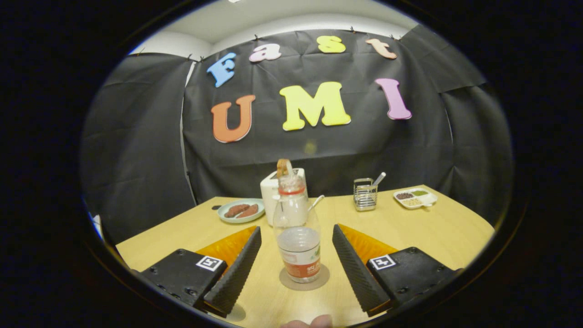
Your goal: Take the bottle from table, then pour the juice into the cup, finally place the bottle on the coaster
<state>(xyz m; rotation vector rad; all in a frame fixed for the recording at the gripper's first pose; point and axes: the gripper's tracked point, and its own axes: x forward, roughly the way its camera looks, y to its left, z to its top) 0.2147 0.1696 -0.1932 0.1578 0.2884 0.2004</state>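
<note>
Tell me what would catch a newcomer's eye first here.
The clear bottle standing upright on a round coaster, midway between the open claw's fingers, neither touching it. Beyond it on the wooden table, a plate of sausages beside a white appliance.

My bottle [299, 228] stands upright on the round grey coaster [304, 279], squarely in the middle of it, on the light wooden table. It is clear plastic with a red neck ring and an orange-and-white label low on its body, and looks nearly empty. It sits between the spread fingers of my gripper [297, 269], which touch neither side of it. I cannot pick out the cup with any certainty
</note>
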